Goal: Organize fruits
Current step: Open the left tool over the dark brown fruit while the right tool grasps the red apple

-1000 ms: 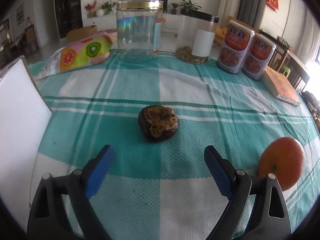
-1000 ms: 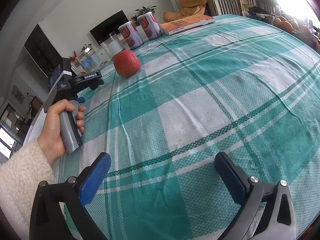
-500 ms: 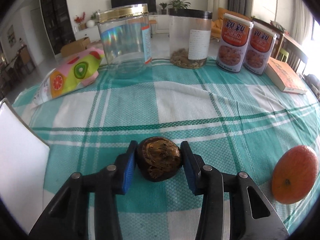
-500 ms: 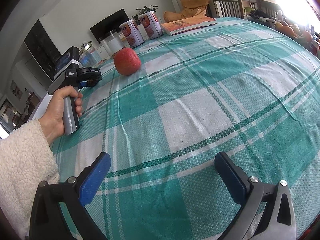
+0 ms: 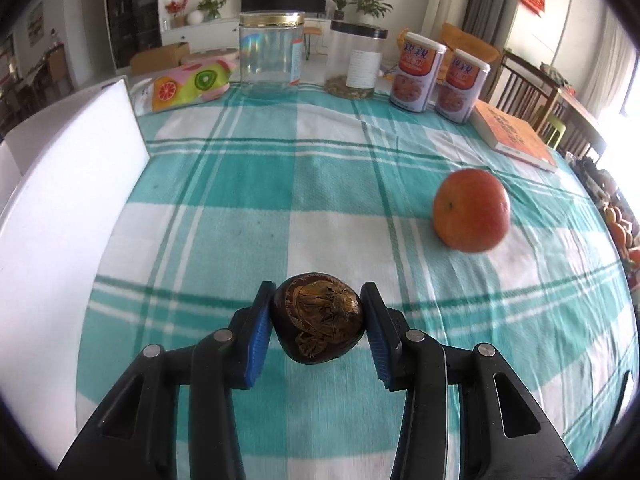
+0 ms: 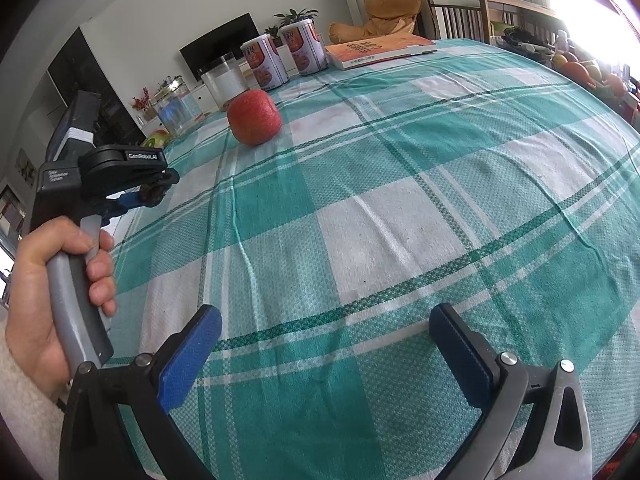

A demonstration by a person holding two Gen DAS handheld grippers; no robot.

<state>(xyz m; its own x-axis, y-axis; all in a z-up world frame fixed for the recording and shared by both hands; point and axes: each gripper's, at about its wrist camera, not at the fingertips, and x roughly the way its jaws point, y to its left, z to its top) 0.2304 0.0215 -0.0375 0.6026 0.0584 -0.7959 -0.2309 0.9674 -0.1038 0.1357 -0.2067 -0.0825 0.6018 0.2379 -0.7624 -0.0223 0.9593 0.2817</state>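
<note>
Passionfruit (image 5: 318,318), seemingly long axis crosswise, clamped between left tongs (image 5: 318,334).

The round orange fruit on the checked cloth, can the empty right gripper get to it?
Probably yes. The right gripper is open and holds nothing, and only bare green-and-white checked tablecloth lies between it and the round orange fruit. The left gripper, shut on the dark brown wrinkled fruit, sits off to the side.

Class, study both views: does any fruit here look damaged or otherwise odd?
Yes. The dark brown, wrinkled round fruit gripped by the left gripper looks shrivelled and cracked, unlike the smooth orange-red round fruit on the checked tablecloth.
</note>
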